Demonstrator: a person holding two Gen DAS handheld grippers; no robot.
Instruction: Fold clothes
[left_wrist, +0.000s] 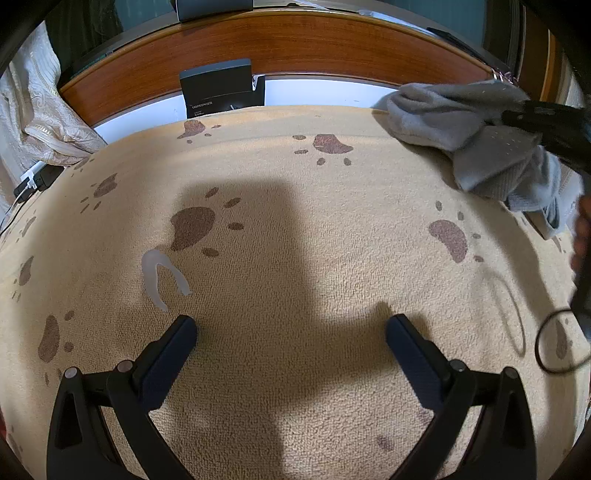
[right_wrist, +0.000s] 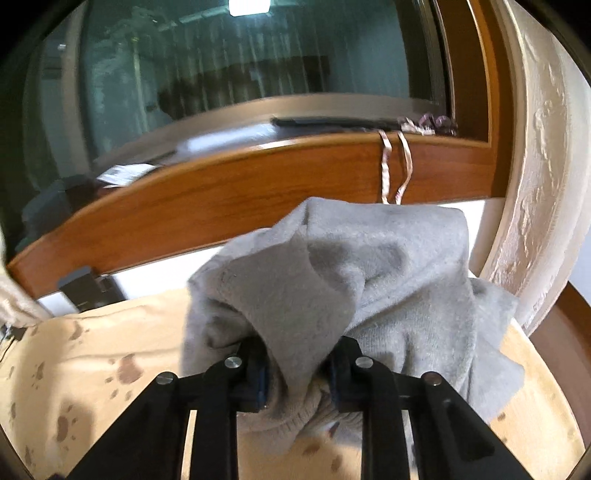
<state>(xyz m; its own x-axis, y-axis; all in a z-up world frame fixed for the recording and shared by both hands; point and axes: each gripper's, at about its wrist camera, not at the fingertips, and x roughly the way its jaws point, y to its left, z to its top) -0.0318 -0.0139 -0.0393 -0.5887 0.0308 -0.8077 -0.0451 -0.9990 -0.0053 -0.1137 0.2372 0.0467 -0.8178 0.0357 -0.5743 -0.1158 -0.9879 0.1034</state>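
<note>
Our right claw (right_wrist: 295, 369) pinches a gray sweater (right_wrist: 369, 266) above the paw-print blanket (left_wrist: 295, 240); our left claw (left_wrist: 291, 332) hangs wide, empty.

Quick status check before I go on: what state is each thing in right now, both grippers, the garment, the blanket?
Left gripper: open, empty, above the blanket.
Right gripper: shut on the grey garment.
Grey garment: bunched, unfolded, pinched and partly raised off the blanket.
Paw-print blanket: spread flat.
Black hair tie: lying loose on the blanket.
</note>
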